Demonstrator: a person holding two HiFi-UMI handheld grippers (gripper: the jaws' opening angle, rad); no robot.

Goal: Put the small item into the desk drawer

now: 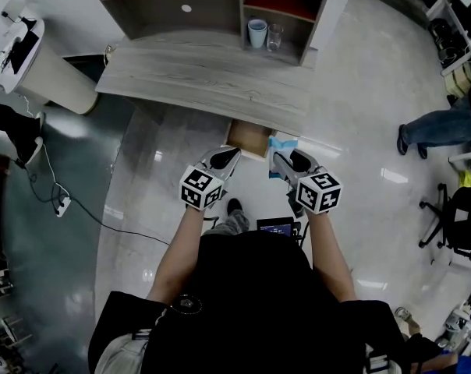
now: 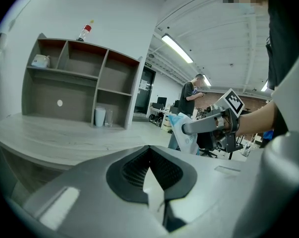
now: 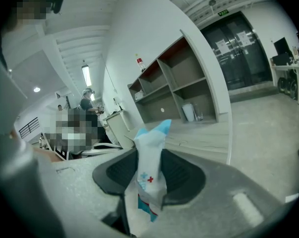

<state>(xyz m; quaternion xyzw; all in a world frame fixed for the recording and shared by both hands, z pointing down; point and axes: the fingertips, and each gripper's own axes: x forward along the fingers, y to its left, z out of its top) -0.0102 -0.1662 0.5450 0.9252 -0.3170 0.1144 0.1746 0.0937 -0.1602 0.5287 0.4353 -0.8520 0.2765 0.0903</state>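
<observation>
Right gripper [image 1: 285,162] clenched on a blue-white packet [image 3: 150,162], held just right of the open drawer [image 1: 248,137] at the desk's [image 1: 196,72] near edge, left gripper [image 1: 224,160] closed, empty, beside the drawer.

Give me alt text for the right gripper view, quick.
The right gripper has its jaws shut on a small white-and-blue plastic packet with a red cross, held upright. Beyond it stand a grey wooden desk and an open shelf unit holding a white cup.
</observation>
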